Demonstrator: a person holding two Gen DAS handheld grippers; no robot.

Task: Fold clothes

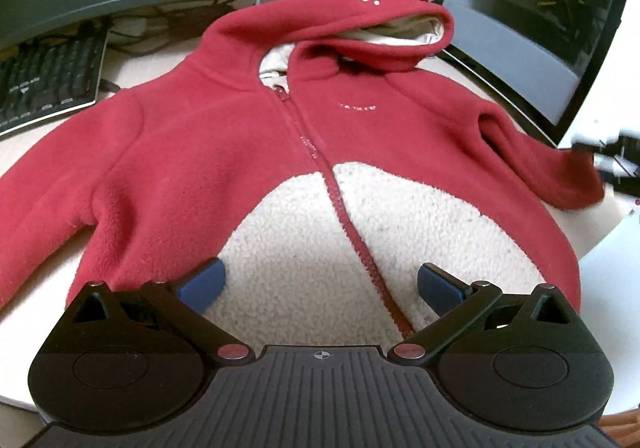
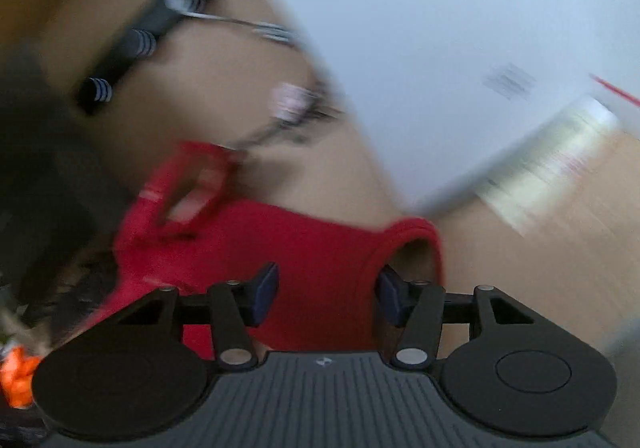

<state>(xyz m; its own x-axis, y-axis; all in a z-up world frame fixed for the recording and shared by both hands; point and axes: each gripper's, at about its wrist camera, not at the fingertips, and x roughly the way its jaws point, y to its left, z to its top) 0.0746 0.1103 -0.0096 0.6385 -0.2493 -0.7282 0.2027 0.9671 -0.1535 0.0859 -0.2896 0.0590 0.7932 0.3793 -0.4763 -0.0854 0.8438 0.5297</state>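
red hooded fleece jacket [image 1: 224, 152] lies face up and zipped on the pale desk [image 1: 24, 152], hood toward the monitor [image 1: 532, 20], cream belly panel nearest the left camera. a keyboard [image 1: 48, 84] sits beside its one shoulder, just apart.

left gripper [image 1: 320, 282]: jaws spread wide over the cream panel, one pad [image 1: 206, 282] either side of the zip; nothing between them is pinched. empty.

right gripper [image 2: 326, 296]: view heavily blurred. jaws partly apart, with the red sleeve [image 2: 320, 248] and its cuff [image 2: 404, 236] lying between the pads. the pads [image 2: 266, 290] do not visibly press the cloth; judged not yet gripping. in the left view that sleeve [image 1: 560, 168] trails off toward the desk edge.

step in hand, judged: taking the outer sleeve to fold it across the chest.

recommendations: pinch close to the cuff, both layers, before lifting. carry the sleeve low and flat over the front, crease at the shoulder seam. left gripper would do well pressing the body panel to stop the jacket sliding. the loose hood needs flattening later.
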